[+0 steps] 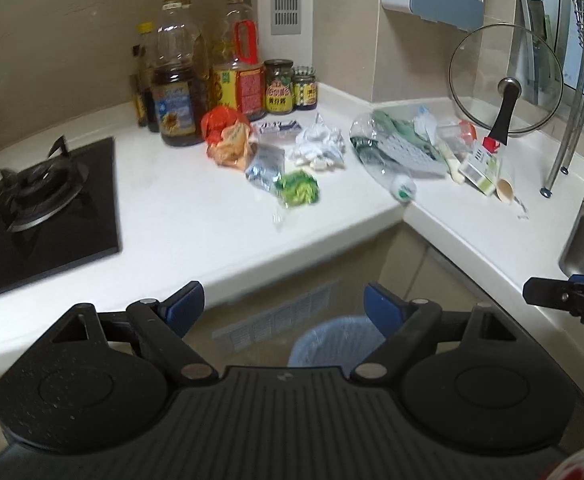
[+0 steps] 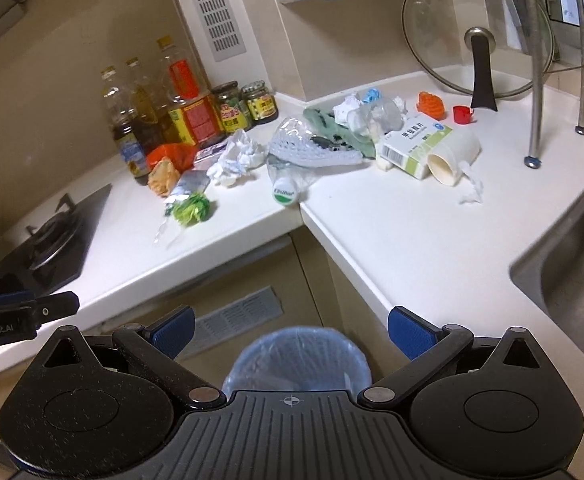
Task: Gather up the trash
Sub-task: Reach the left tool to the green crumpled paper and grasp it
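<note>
both tongs, left (image 1: 284,306) and right (image 2: 290,330), are hanging wide open and empty over the blue-lined bin (image 2: 296,360); trash is lying from orange wrapper (image 1: 228,136) to crushed bottle (image 2: 303,156) on the worktop (image 2: 391,224). collecting seems to be starting; next is reaching for one piece.

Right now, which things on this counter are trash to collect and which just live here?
Trash job: crushed plastic bottle, crumpled tissue, medicine box, paper cup, bin.
Staying put: oil bottles, sauce jars, glass lid, stove.
</note>
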Motion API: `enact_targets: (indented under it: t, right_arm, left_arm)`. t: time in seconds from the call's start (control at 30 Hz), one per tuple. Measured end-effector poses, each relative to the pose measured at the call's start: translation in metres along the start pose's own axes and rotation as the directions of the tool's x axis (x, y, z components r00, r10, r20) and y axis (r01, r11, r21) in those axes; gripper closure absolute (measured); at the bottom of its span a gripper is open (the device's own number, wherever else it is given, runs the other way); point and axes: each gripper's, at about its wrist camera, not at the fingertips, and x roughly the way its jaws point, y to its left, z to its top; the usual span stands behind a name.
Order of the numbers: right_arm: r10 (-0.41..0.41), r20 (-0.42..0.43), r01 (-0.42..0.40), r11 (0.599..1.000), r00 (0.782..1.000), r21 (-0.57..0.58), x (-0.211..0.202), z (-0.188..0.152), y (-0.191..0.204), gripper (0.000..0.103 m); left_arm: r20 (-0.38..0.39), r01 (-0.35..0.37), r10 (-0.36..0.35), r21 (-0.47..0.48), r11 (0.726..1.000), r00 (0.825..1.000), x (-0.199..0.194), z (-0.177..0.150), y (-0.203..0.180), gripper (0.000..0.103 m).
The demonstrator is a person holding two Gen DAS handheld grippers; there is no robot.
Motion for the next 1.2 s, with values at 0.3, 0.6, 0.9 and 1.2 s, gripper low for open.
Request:
enact_targets:
  t: [0.3, 0.6, 0.9, 1.2]
  right_arm:
    - [-0.058, 0.023, 0.057, 0.997, 0.998, 0.049, 0.060, 0.029, 0.017, 0.000]
    - [-0.129, 0.034, 0.125, 0.988, 0.991, 0.094, 0.100, 0.049, 0.025, 0.000]
    - [-0.186, 0.023, 0.181, 0.974, 0.982, 0.135, 0.119, 0.058, 0.026, 0.000]
    - [-0.224, 0.009, 0.220, 0.963, 0.975, 0.156, 0.130, 0.062, 0.024, 0.000]
  left_arm:
    - [0.023, 0.108, -0.111, 0.105, 0.989, 0.994, 0.070, 0.042, 0.014, 0.025]
    - [0.013, 0.189, -0.195, 0.191, 0.963, 0.981, 0.136, 0.069, 0.016, 0.038]
    - [-0.021, 0.239, -0.242, 0.270, 0.933, 0.970, 0.188, 0.082, 0.009, 0.042]
    - [-0.059, 0.253, -0.248, 0.334, 0.908, 0.967, 0.224, 0.087, 0.002, 0.048]
